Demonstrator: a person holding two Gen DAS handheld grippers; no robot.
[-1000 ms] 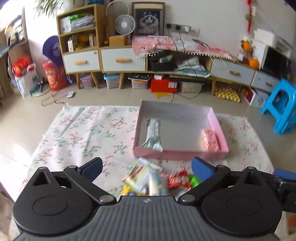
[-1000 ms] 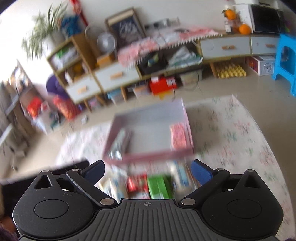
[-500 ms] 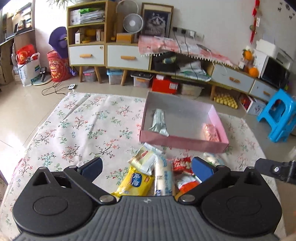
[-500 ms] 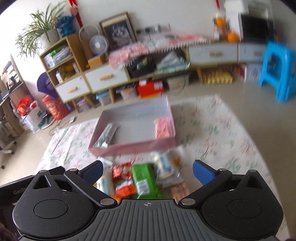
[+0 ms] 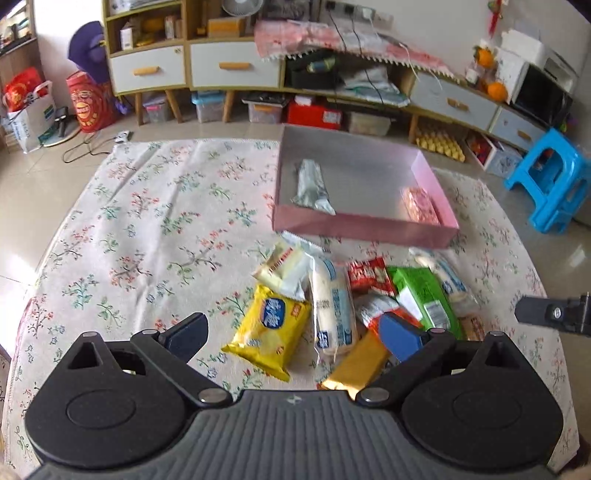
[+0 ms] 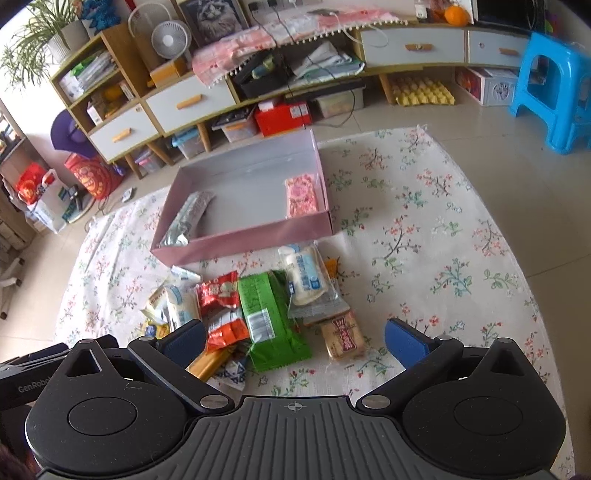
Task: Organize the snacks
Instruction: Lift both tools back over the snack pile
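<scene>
Blue-padded and spread wide, the left gripper (image 5: 293, 330) holds nothing and hangs above the near end of a snack pile; the right gripper (image 6: 295, 338) is equally wide apart and empty, over the same pile from the other side. Between the left fingers lie a yellow chip packet (image 5: 269, 330), a long white-and-blue bun wrapper (image 5: 332, 302) and a gold bar (image 5: 356, 365). From the right wrist view, a green packet (image 6: 269, 317) lies in the middle, a red packet (image 6: 218, 293) touching its left edge, a clear-wrapped white bun (image 6: 304, 278) overlapping its upper right, and a tan biscuit pack (image 6: 343, 338) just beside it lower right.

Just beyond the pile sits a shallow pink box (image 6: 251, 242) with a grey inside. It holds a silver foil packet (image 6: 190, 218) along its left wall and a pink patterned packet (image 6: 301, 195) against its right wall, well apart from each other.

Everything rests on a pale floral cloth (image 5: 140, 229) spread over a tiled floor (image 6: 436, 114). Along the far wall runs a low wooden cabinet (image 6: 184, 101) with white drawers, cluttered shelves and storage bins underneath, a small white fan (image 6: 166, 38) on top, and a framed cat picture (image 6: 214, 16) beside it. A blue plastic stool (image 6: 550, 85) stands off the cloth to the right, a red bag (image 5: 88, 105) to the left.
</scene>
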